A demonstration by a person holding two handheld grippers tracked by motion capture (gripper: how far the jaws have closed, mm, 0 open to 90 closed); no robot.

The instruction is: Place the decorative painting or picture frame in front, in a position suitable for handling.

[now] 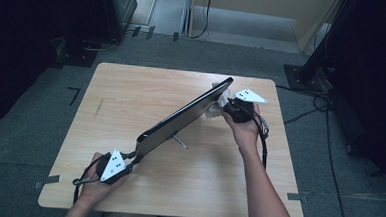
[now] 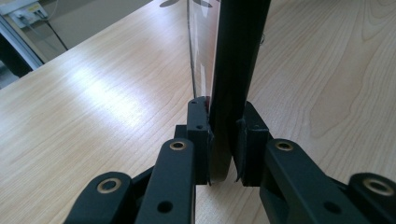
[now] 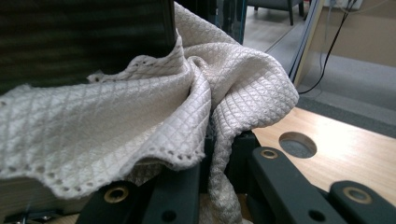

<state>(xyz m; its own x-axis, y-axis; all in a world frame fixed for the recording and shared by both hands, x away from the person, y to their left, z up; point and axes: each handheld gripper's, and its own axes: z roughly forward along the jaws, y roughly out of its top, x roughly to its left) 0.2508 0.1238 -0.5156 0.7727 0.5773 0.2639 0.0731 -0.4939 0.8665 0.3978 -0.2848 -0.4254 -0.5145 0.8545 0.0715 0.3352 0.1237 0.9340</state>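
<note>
1. A flat black screen panel (image 1: pixel 185 118) was held tilted above the middle of the wooden table (image 1: pixel 131 100), running from the near left to the far right, with a thin metal stand leg (image 1: pixel 180 141) hanging below it.
2. The left gripper (image 1: pixel 128 161) was seen clamped on the panel's near lower corner; in the left gripper view (image 2: pixel 223 140) the jaws were closed narrowly on the thin edge of the panel (image 2: pixel 238 70).
3. The right gripper (image 1: pixel 229 106) was held at the panel's far upper end, its jaws pinched shut on a cream quilted cloth (image 3: pixel 154 107) pressed against the dark surface (image 3: pixel 79 37).
4. The panel was judged stiff, glossy, slippery and fragile; an edge grip, kept off the glass face, was thought safest.
5. The cloth was judged soft and light, easily bunched, and best held by a gathered fold.
6. No brand, label or legible writing could be made out.
</note>
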